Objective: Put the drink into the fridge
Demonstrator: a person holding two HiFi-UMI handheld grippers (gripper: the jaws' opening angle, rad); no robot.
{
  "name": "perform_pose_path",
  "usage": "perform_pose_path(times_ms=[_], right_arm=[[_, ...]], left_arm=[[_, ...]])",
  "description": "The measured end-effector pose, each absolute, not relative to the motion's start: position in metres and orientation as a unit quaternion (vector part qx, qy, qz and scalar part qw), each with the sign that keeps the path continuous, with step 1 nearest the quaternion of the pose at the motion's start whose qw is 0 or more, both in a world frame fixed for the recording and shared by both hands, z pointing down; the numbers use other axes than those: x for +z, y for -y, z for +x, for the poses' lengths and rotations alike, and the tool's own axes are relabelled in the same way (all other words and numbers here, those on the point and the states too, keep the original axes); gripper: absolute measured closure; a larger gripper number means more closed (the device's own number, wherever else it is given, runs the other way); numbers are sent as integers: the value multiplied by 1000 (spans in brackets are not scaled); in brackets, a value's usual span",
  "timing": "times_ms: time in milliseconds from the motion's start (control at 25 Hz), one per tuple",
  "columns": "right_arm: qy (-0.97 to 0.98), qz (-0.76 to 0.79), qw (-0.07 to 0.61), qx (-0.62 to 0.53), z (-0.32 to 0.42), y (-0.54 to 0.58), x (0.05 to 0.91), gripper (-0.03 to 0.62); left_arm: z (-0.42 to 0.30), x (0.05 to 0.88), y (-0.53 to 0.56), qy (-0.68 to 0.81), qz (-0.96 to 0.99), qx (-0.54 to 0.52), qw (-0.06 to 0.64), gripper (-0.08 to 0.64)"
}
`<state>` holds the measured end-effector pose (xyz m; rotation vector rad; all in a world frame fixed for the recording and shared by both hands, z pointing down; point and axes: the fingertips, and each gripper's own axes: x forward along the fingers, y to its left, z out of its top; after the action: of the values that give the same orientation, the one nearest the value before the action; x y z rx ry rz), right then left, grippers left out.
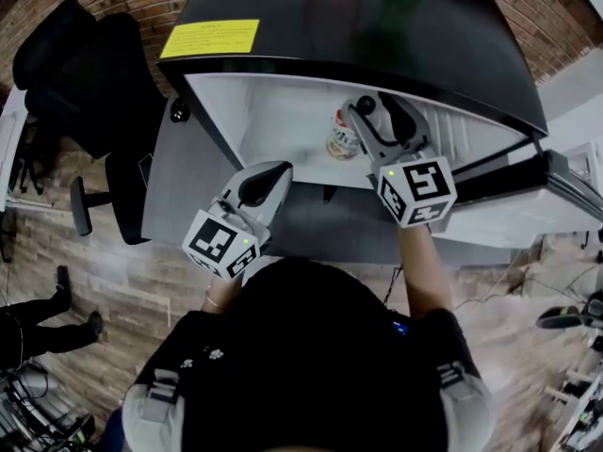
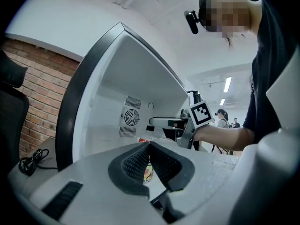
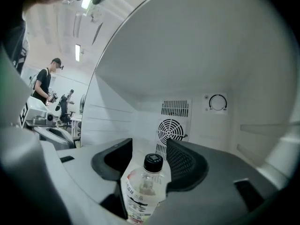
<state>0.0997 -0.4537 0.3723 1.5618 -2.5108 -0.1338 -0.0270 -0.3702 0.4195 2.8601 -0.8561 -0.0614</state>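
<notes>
The left claw (image 1: 268, 179) is shut and empty, near the front of the fridge (image 1: 273, 111). To its right, the drink (image 1: 343, 136) stands inside the fridge, between the 2 open jaws of the right claw (image 1: 377, 111).

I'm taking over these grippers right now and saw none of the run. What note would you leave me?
Left gripper: shut, empty, in front of the open fridge.
Right gripper: open, reaching into the fridge, jaws either side of the drink bottle, not pressing it.
Bottle: upright inside the fridge.
Done: drink placed, grip released.
Left: draw the right gripper back clear of the bottle, then probably shut the fridge.
</notes>
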Motion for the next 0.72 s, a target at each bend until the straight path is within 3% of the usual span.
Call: perform_pose_path(times_ms=[240, 480, 720], right_arm=[[847, 525, 66, -40, 107, 417, 365, 424], [849, 525, 52, -41, 112, 378, 367, 594], [853, 519, 54, -30, 118, 343, 373, 594]], left_arm=[[-23, 421, 362, 288, 954, -15, 77, 557], [-10, 422, 350, 282, 956, -6, 73, 557], [6, 420, 330, 275, 958, -5, 79, 557]])
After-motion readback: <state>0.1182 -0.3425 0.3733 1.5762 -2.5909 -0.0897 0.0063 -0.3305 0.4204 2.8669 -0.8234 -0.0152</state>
